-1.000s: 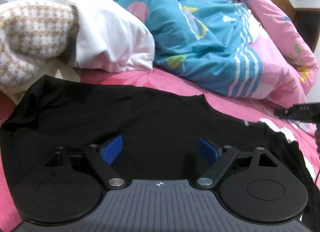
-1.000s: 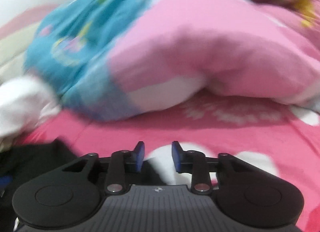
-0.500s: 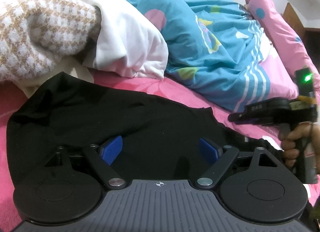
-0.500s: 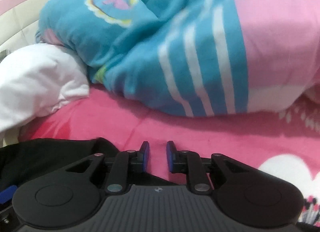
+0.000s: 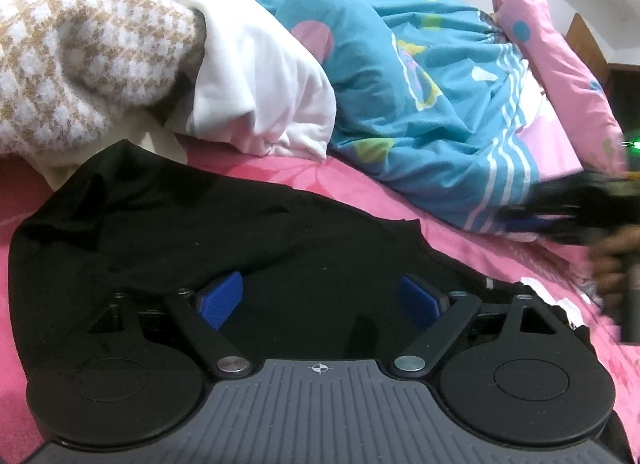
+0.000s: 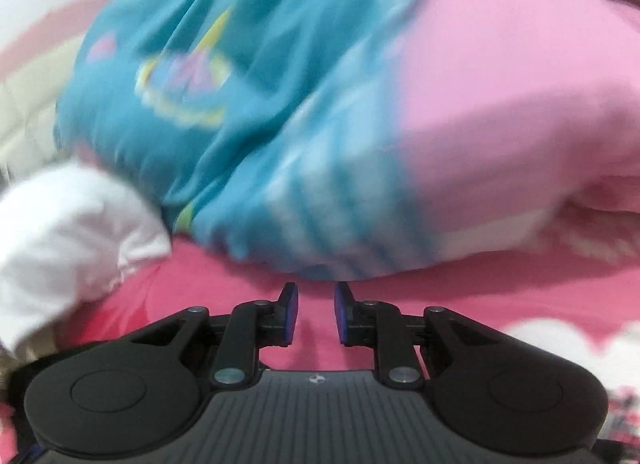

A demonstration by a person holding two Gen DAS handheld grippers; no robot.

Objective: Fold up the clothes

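Spreading across the pink bed sheet (image 5: 360, 180), the black garment (image 5: 224, 232) is seen lying loosely rumpled, its long axis running from the near left of the left wrist view toward the far right. No crisp fold line can be made out in it; whether it has been partly folded or only laid out cannot be settled from these views.

The left gripper (image 5: 320, 298) is held low directly over the cloth, its jaws set wide apart with the black fabric lying beneath and between them, nothing being pinched. The garment is thus met straight ahead of and under these jaws, so the left side is judged the nearer one by far.

The right gripper (image 6: 312, 312) is shown with its jaws drawn to a narrow gap and nothing held between them; only pink sheet is seen there. In the right wrist view the picture is blurred, and a dark sliver at the lower left edge may be the garment, though this cannot be told for sure. From the left wrist view the same gripper is seen, blurred, off the garment's far right end, held in a hand (image 5: 612, 268).

A blue and pink duvet (image 5: 420, 84) and a white cloth (image 5: 260, 96) are piled beyond the garment, apart from it.
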